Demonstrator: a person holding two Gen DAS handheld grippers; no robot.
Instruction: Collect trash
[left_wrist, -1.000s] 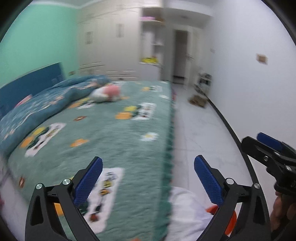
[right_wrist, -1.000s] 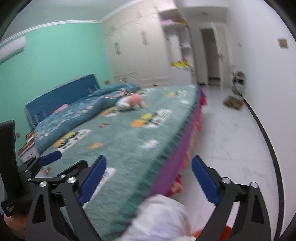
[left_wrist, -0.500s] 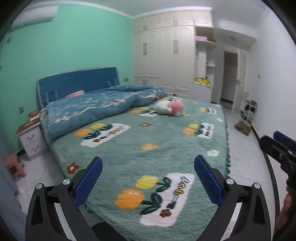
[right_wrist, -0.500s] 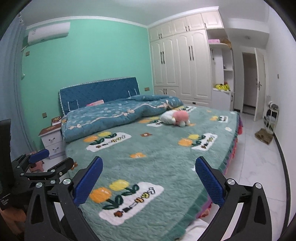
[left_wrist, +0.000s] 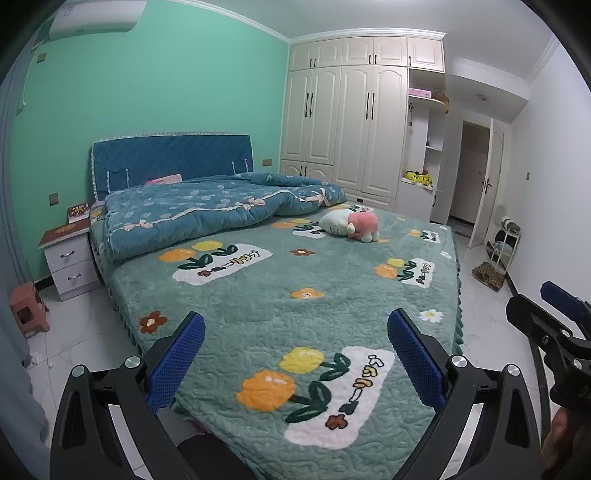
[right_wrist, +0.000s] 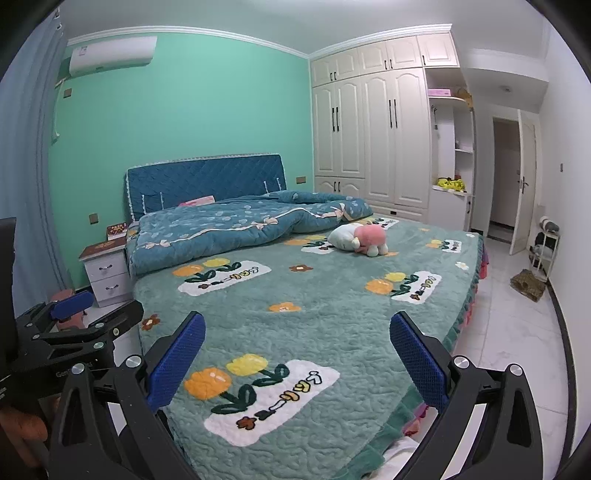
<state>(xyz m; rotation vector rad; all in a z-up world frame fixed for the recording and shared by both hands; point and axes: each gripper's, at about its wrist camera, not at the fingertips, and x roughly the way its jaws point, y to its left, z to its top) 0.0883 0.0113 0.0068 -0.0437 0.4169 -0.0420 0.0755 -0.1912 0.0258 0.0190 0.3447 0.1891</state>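
Left gripper spread wide, blue pads far apart, nothing between them; aimed across the foot of the bed. Right gripper likewise wide open and empty, held just beside the left and pointed the same way.

Likeliest trash in sight: a few small white scraps on the pale floor, far left in the left wrist view, near the curtain edge and short of the pink stool. Too small to tell whether paper or something else. Well apart from both grippers.

Also a white bulk at the bottom edge of the right wrist view, below the corner of the bed; possibly a bag, but cut off and not identifiable. Across the room, a brown woven-looking thing on the floor by a small rack; impossible to say whether rubbish or not.

No litter visible on the green bed cover; only a plush toy and a rumpled blue quilt behind it. Nightstand beside the headboard, with a book or box on top.

Judged from this: nothing in hand, no bin clearly shown, floor scraps left to gather if indeed trash. Amount already collected not readable from here.
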